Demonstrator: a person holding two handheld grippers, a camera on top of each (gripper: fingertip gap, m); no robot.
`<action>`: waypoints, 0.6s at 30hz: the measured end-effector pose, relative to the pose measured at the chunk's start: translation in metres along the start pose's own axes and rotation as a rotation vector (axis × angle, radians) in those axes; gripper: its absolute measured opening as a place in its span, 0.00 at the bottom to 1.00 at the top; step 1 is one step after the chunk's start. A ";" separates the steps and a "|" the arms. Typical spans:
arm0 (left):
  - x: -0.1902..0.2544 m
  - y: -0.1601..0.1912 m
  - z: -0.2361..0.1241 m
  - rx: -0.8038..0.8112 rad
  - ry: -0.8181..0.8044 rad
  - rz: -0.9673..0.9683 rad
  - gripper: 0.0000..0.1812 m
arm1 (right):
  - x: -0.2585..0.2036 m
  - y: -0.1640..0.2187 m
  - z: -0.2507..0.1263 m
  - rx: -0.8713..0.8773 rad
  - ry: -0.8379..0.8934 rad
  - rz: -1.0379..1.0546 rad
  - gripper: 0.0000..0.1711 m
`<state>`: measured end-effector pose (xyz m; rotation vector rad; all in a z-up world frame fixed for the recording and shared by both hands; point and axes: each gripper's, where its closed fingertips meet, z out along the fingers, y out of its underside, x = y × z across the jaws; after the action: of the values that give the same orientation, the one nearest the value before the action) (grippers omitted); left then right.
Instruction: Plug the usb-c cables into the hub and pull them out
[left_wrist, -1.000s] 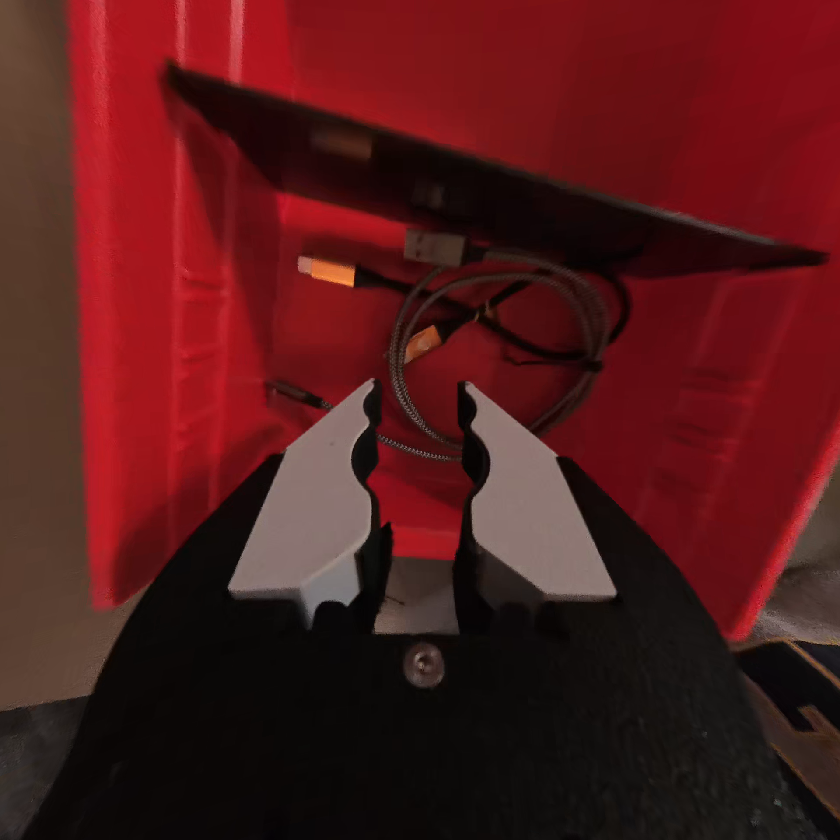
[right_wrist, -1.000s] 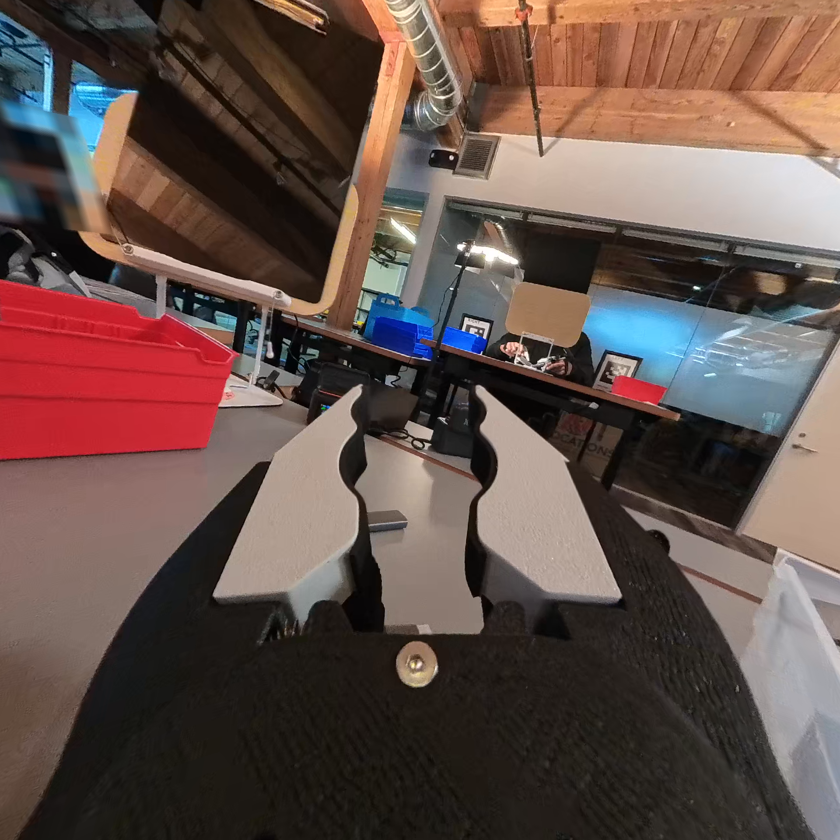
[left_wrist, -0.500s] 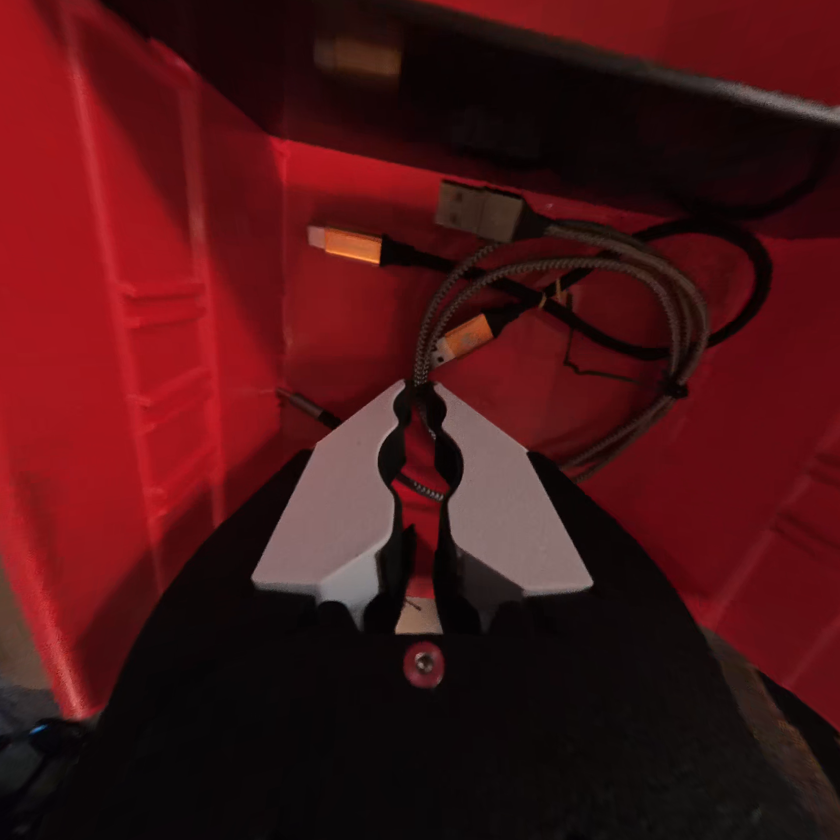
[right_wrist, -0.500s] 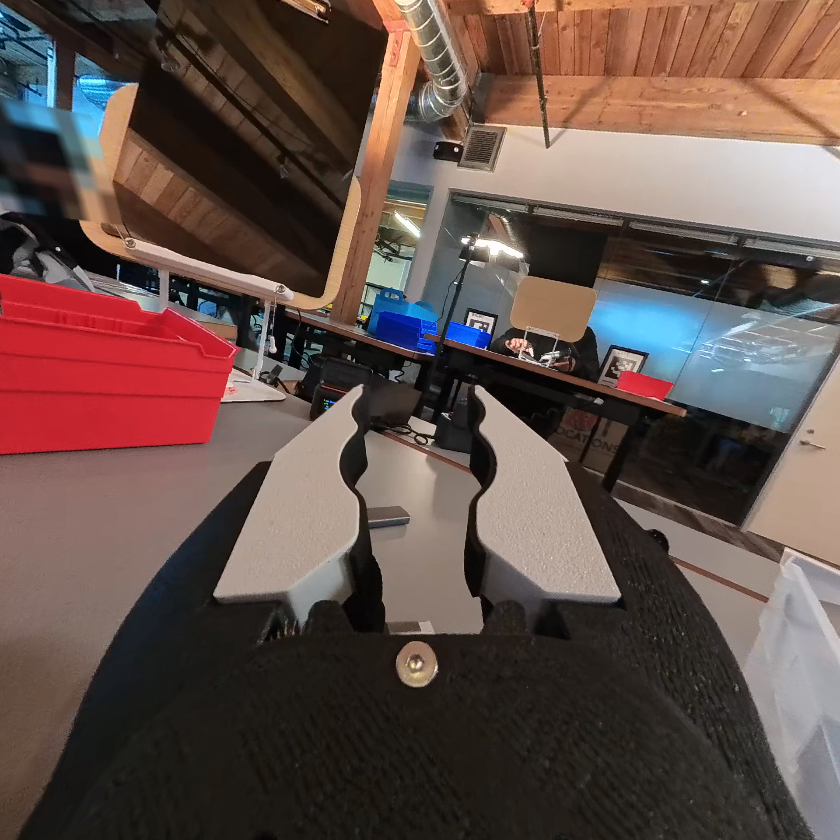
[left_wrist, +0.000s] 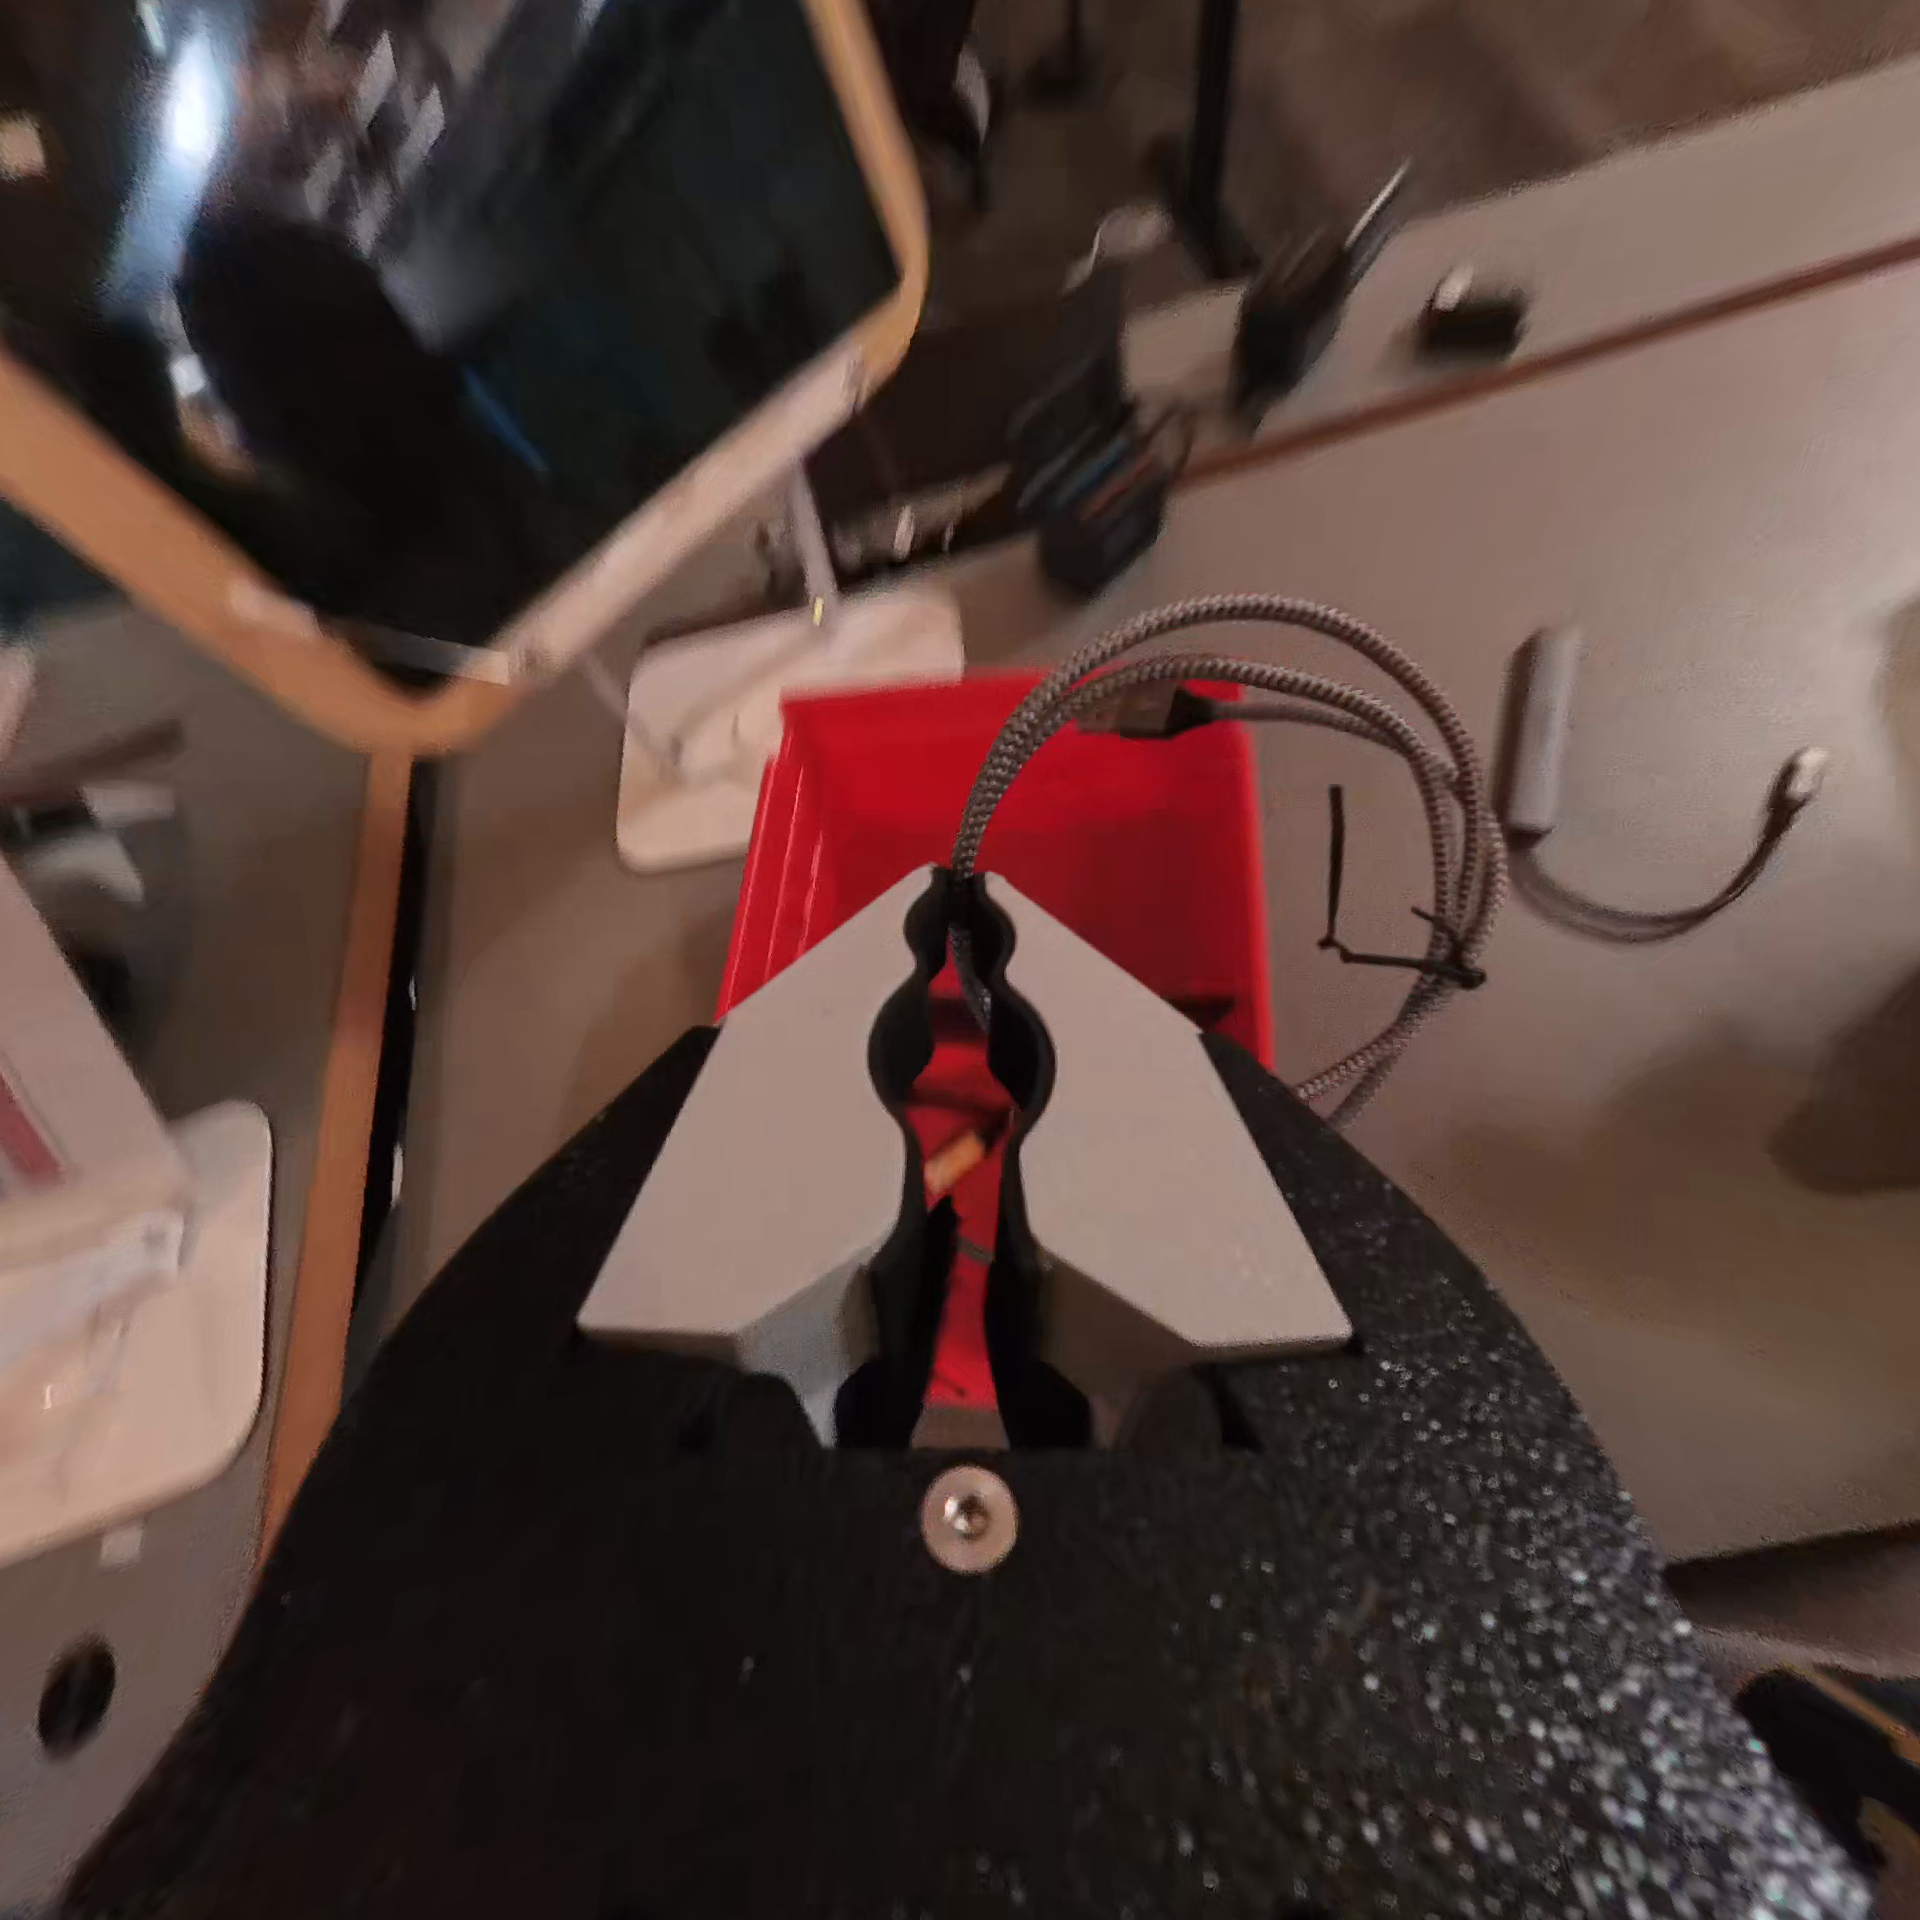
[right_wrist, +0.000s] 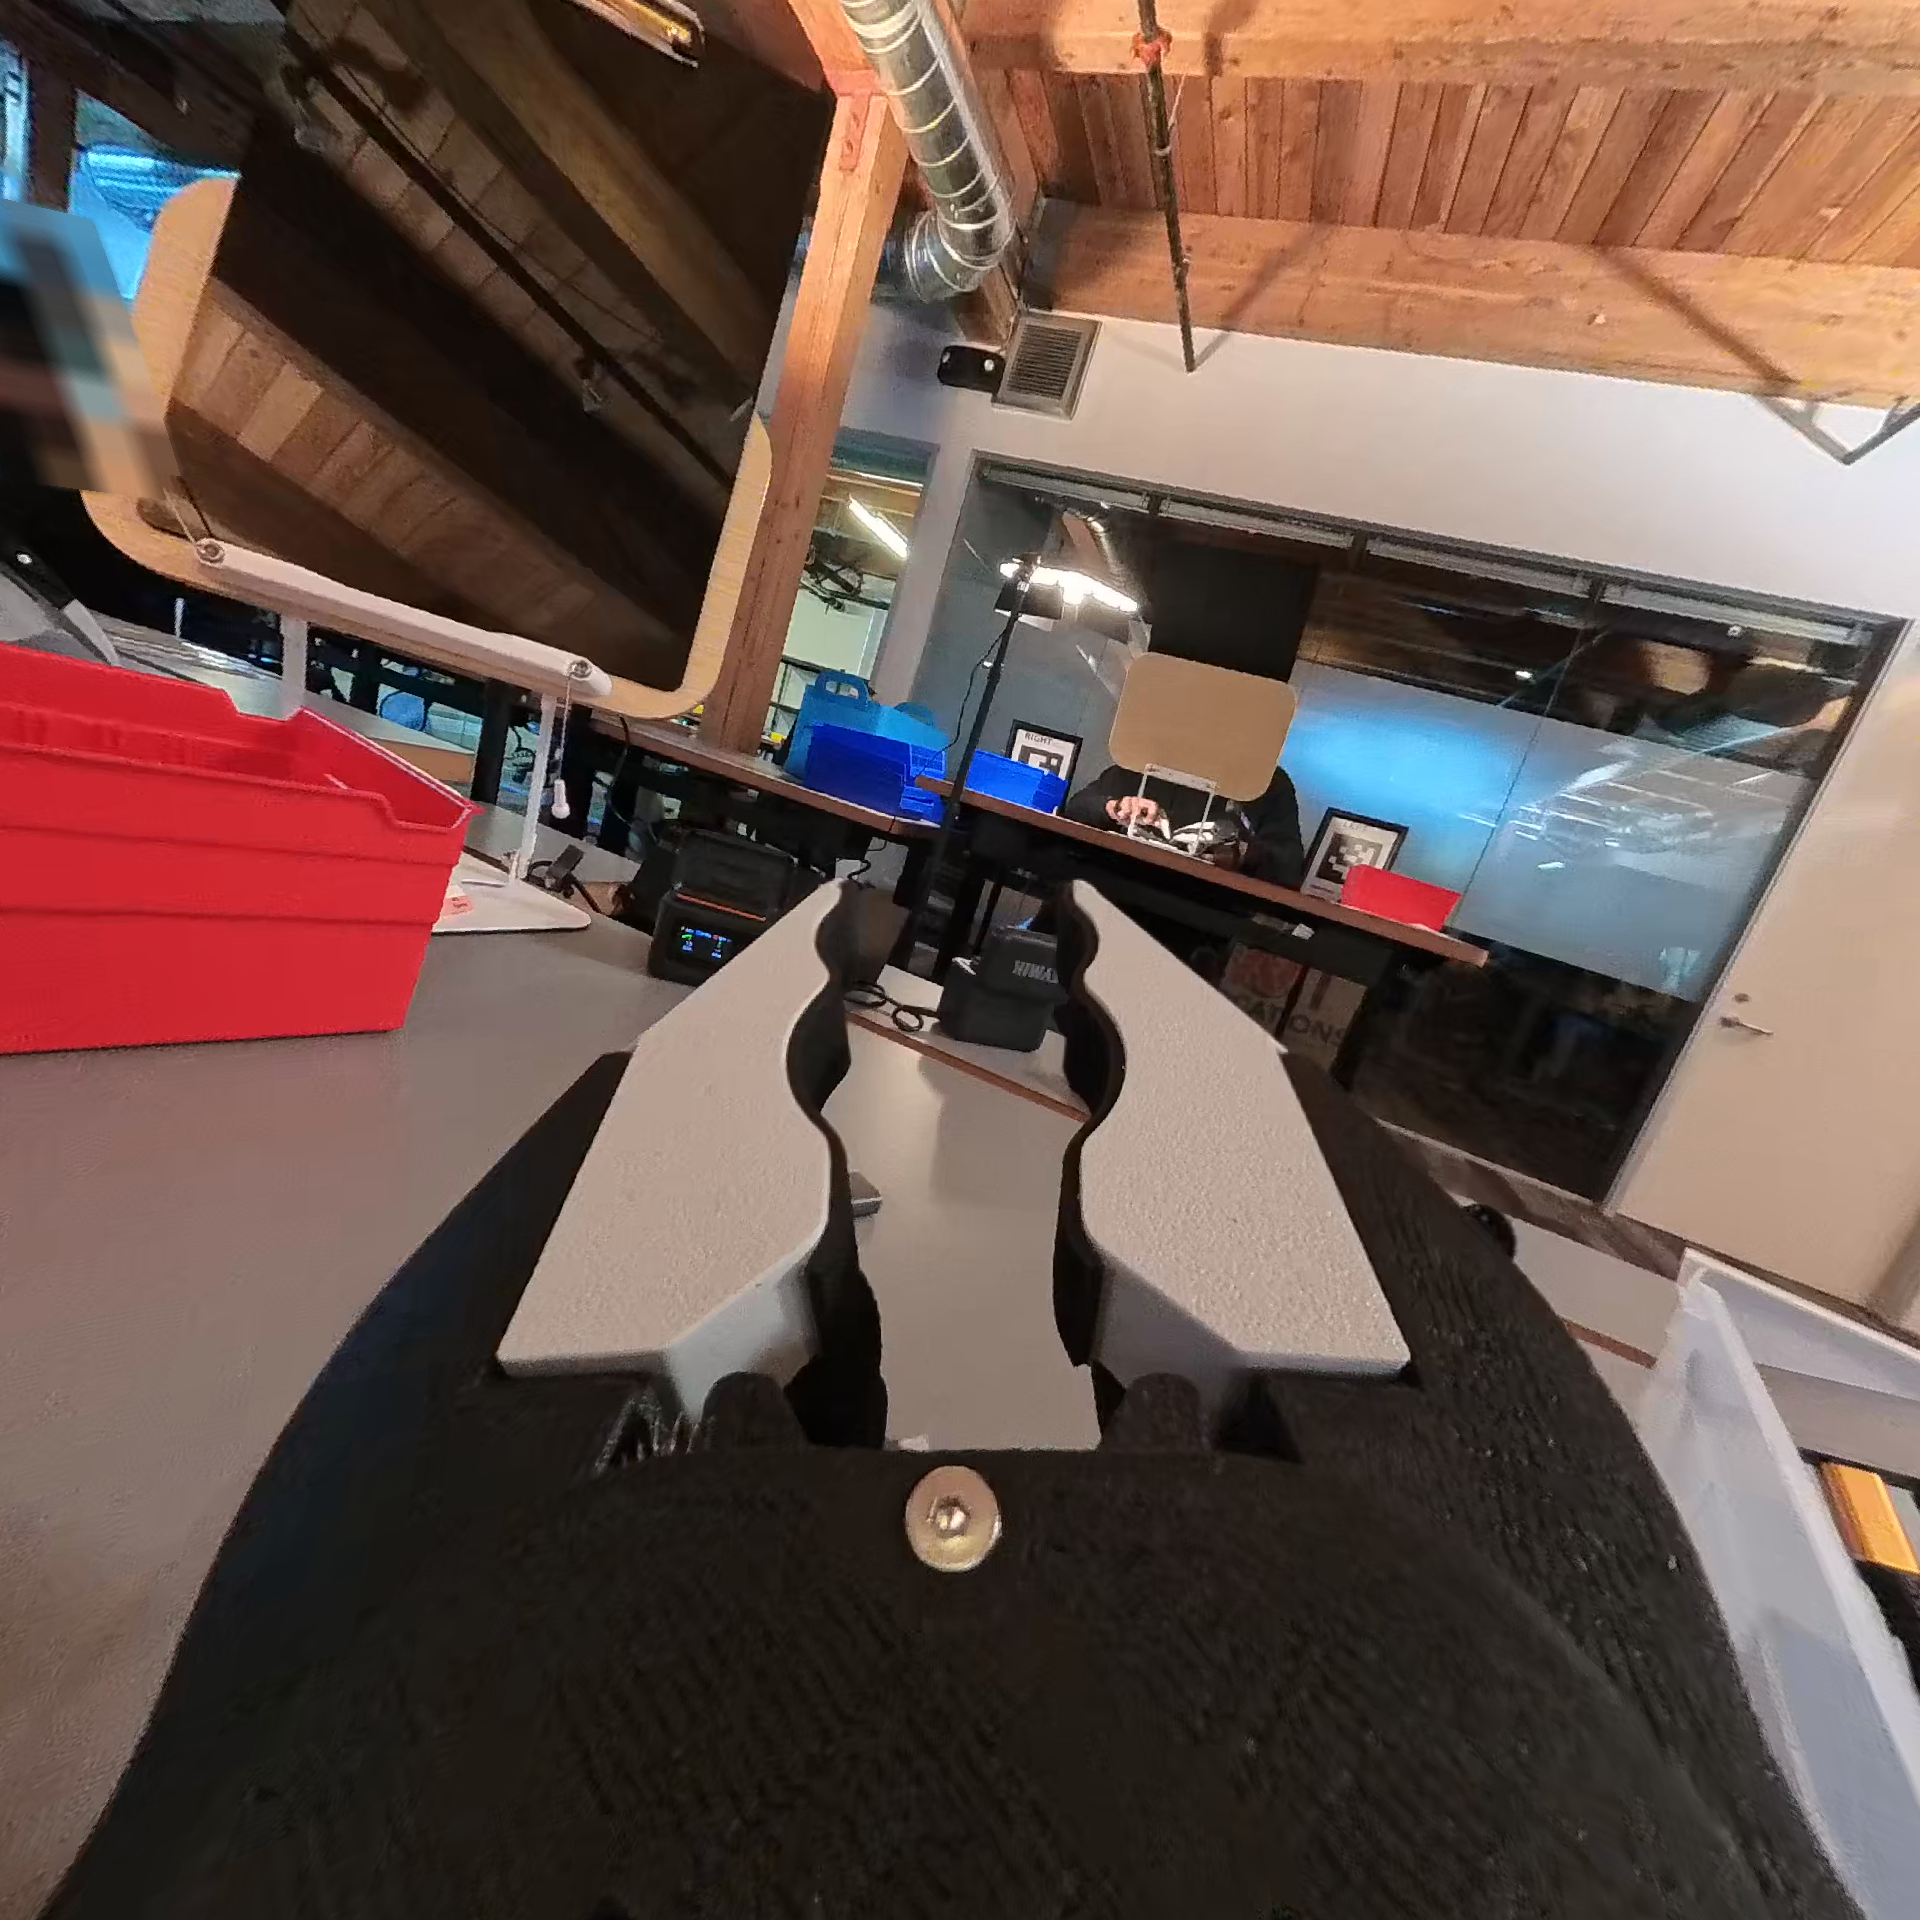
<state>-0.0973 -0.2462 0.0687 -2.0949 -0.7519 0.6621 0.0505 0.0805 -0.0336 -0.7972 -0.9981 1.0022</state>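
Note:
My left gripper (left_wrist: 961, 878) is shut on a grey braided cable (left_wrist: 1049, 717) and holds it above a red bin (left_wrist: 1132, 821). The cable loops out to the right, bundled by a black tie (left_wrist: 1446, 968). One metal plug (left_wrist: 1143, 717) hangs over the bin and the small plug end (left_wrist: 1806, 771) hangs over the table. A small grey hub (left_wrist: 1543, 727) lies on the table right of the bin. An orange-tipped cable (left_wrist: 961, 1158) lies in the bin, seen between the fingers. My right gripper (right_wrist: 956, 894) is open and empty low over the table; the hub (right_wrist: 864, 1195) peeks out behind its left finger.
A wood-framed dark panel (left_wrist: 468, 312) on a white stand (left_wrist: 790, 727) leans over the bin's far left. In the right wrist view the red bin (right_wrist: 208, 904) is at the left and a white bin (right_wrist: 1766, 1507) at the right. A black power unit (right_wrist: 717, 914) stands at the table's far edge.
My left gripper closed on the grey braided cable inside the red bin and lifted it up out of the bin. My right gripper stayed open and hardly moved.

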 end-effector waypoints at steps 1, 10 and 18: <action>0.014 -0.021 -0.005 0.052 0.027 0.034 0.01 | 0.002 -0.001 -0.001 0.004 0.007 0.000 0.21; 0.160 -0.062 0.084 -0.103 0.433 0.125 0.01 | 0.015 -0.007 -0.007 0.018 0.052 -0.005 0.21; 0.245 -0.006 0.194 -0.255 0.533 0.121 0.01 | 0.020 -0.015 -0.009 0.048 0.070 -0.018 0.21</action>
<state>-0.0608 0.0263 -0.0807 -2.4130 -0.4228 0.0494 0.0673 0.0931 -0.0178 -0.7772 -0.9167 0.9725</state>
